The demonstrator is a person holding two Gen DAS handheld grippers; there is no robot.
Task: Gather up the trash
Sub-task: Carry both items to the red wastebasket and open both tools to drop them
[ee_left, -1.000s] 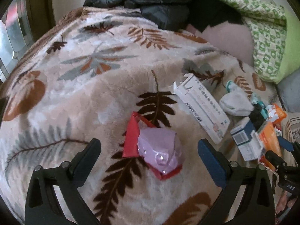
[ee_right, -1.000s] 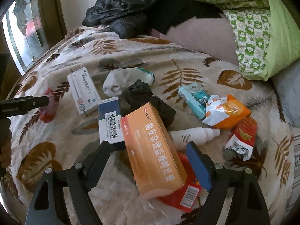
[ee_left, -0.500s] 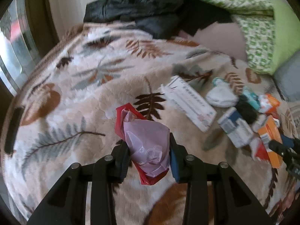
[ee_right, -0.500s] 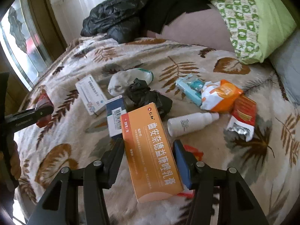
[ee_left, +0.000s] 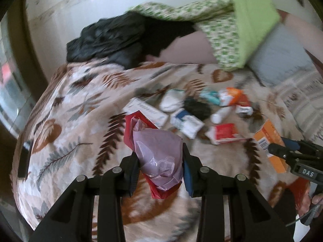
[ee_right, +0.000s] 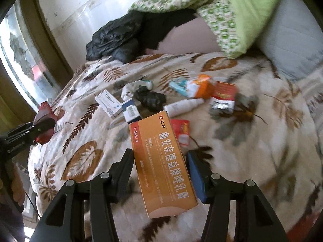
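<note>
In the left wrist view my left gripper (ee_left: pixel 160 170) is shut on a crumpled pink and red wrapper (ee_left: pixel 157 153), held up off the bed. In the right wrist view my right gripper (ee_right: pixel 160 173) is shut on a long orange carton (ee_right: pixel 163 165) with white print, also lifted above the blanket. Each gripper shows in the other's view: the right gripper (ee_left: pixel 282 149) with the orange carton (ee_left: pixel 270 141) at the right edge, the left gripper (ee_right: pixel 43 126) with the red wrapper (ee_right: pixel 43 113) at the left edge. Several pieces of litter lie on the leaf-patterned blanket (ee_right: pixel 232 141).
On the blanket lie a white box (ee_right: pixel 108 103), a blue and white box (ee_right: pixel 131 113), a black crumpled bag (ee_right: pixel 150 98), a white bottle (ee_right: pixel 182 105), an orange packet (ee_right: pixel 199 85) and red packets (ee_right: pixel 224 96). Black clothes (ee_right: pixel 121 38) and green bedding (ee_right: pixel 232 20) are piled behind.
Both grippers closed from open, the left on the pink and red wrapper, the right on the orange carton. Both then rose and drew back from the bed with their loads.
</note>
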